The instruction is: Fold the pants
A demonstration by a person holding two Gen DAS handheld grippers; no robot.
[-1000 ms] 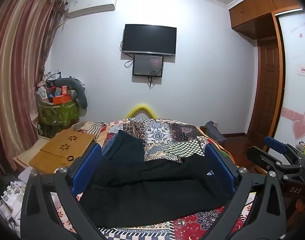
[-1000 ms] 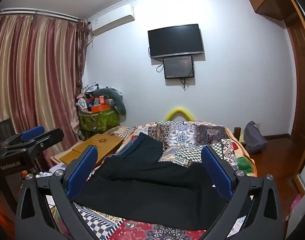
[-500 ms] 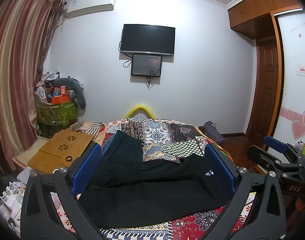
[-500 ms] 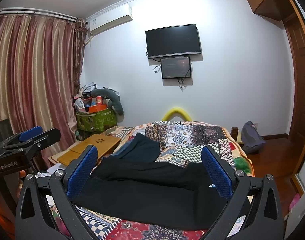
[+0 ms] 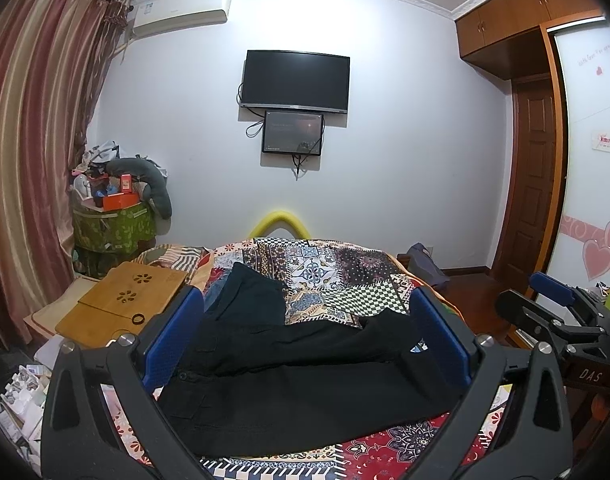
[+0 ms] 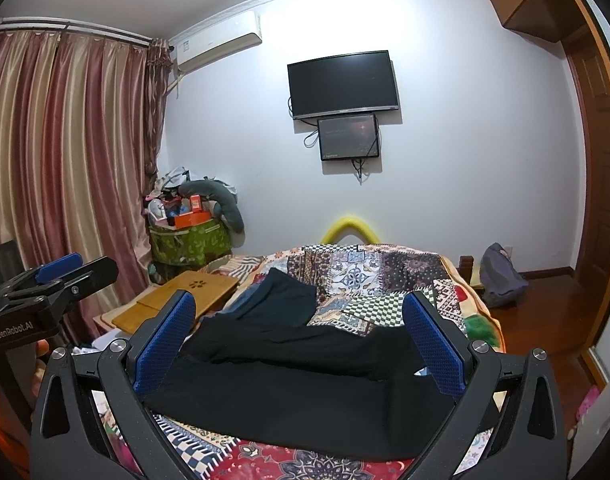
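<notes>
Two sets of tongs hang above the near edge of a bed, each spread wide with nothing between its blue pads. The left tongs [image 5: 305,336] frame the black pants [image 5: 305,392] from their own camera, and the right tongs [image 6: 301,340] do the same from theirs; neither touches the cloth. Each set also shows at the edge of the other's view, the right one off to the right side and the left one off to the left.

The pants lie flat across the near part of the bed, spread sideways, with the two legs overlapping along their length. Just behind them, toward the far left, lies a second dark garment [image 5: 253,296]. Both rest on a patchwork bedspread [image 5: 345,276]. Left of the bed sits a wooden lap tray [image 5: 125,304] with flower cut-outs, and beyond it a green storage box [image 5: 113,228] heaped with odds and ends beside striped curtains [image 5: 33,140]. On the far wall hang a television [image 5: 296,80] and a smaller screen [image 5: 293,133].
</notes>
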